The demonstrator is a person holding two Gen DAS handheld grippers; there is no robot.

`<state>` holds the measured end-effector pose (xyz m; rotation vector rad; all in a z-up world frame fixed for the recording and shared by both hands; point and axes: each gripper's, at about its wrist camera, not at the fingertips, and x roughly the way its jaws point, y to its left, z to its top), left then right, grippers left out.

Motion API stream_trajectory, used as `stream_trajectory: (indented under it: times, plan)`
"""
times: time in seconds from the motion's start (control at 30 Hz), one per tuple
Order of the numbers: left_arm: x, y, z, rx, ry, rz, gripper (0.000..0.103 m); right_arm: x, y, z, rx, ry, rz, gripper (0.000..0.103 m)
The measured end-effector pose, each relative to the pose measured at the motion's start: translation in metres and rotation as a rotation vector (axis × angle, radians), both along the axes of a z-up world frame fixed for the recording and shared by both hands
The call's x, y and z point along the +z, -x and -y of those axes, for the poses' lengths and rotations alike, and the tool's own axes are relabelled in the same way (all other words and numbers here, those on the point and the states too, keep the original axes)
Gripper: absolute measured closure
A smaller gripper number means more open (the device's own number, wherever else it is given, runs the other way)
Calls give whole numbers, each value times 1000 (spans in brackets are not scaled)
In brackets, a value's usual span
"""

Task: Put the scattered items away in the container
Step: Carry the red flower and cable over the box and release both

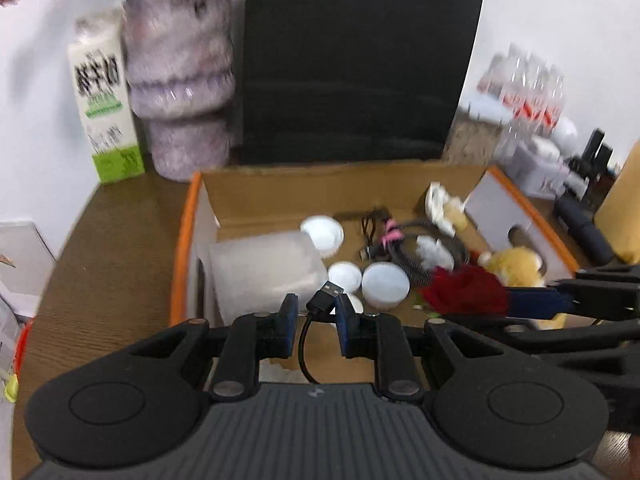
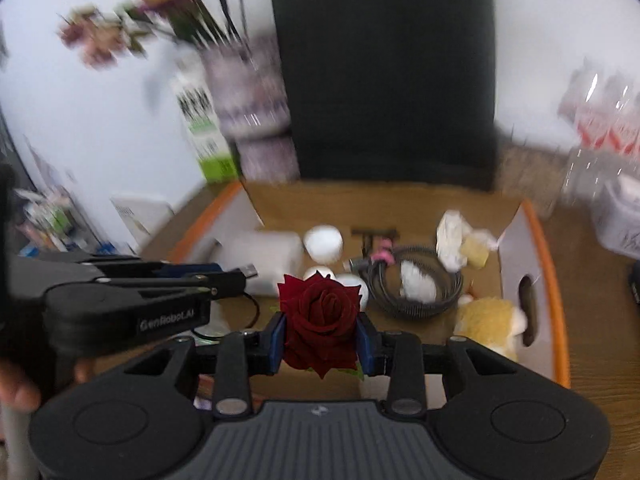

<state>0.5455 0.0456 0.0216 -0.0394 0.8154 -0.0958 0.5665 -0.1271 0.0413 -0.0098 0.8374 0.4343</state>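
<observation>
Left tongs [image 1: 317,312] are seen at lower centre of the left wrist view, nearly closed on a black USB cable [image 1: 325,294]; the plug sticks up between the blue pads [image 1: 289,320] and the cord loops down below them. Right tongs [image 2: 321,338] sit at lower centre of the right wrist view, part-open and clamped on a dark red rose [image 2: 319,320], the bloom standing upright between the pads.

Both loads are held above the near edge of the cardboard box [image 1: 256,196], which has an orange rim and occupies the middle of both views on a wooden bench [image 1: 100,248]. In the left wrist view the rose appears at right of centre, carried in from the right edge.

Contents noted inside the box: a white block [image 1: 264,272] at left, three round white lids [image 1: 386,282] near centre, a coiled braided cable [image 1: 416,256] with a pink tie, crumpled white wrappers [image 1: 438,200] at upper right, and a yellow plush toy [image 1: 516,266] at right.

Behind the box: a black panel [image 1: 360,60], a purple-grey vase [image 1: 180,80] with stems, and a green-and-white carton [image 1: 106,100] at upper left. Bottles at upper right are blurred. Both frames are motion-blurred.
</observation>
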Motion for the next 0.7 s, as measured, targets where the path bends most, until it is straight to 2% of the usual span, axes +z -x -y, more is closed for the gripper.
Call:
stream_trajectory:
  times: [0.07,0.17,0.23,0.3,0.33,0.37,0.5,0.57,0.63,0.7]
  plan:
    - [-8,-5,1,-2,-7,-13,82,-14,-7,-10,14,49,-12,69]
    - [-18,-9,5,-19,-90,-10,82,-29,-17,-19,16,102,-34,68]
    - [-22,-9,7,-48,-104,-22,82,-37,-22,-23,21,121,-55,66]
    - [-25,-7,4,-54,-99,-29,78,-41,-25,-23,25,135,-75,64]
    - [-24,-6,2,-52,-94,-31,72,-41,-25,-21,24,131,-80,63]
    - [-23,-6,1,-44,-90,-30,66,-41,-24,-19,23,120,-86,62]
    - [-7,-1,-4,-30,-74,-5,63,-27,-17,-10,21,64,-78,51]
    - [5,4,-5,-24,-71,20,59,-17,-13,-9,23,64,-59,47]
    - [18,12,-6,-19,-65,45,56,-4,-7,-7,6,83,-16,39]
    - [29,21,-6,-15,-63,61,54,7,0,-2,-7,80,4,39]
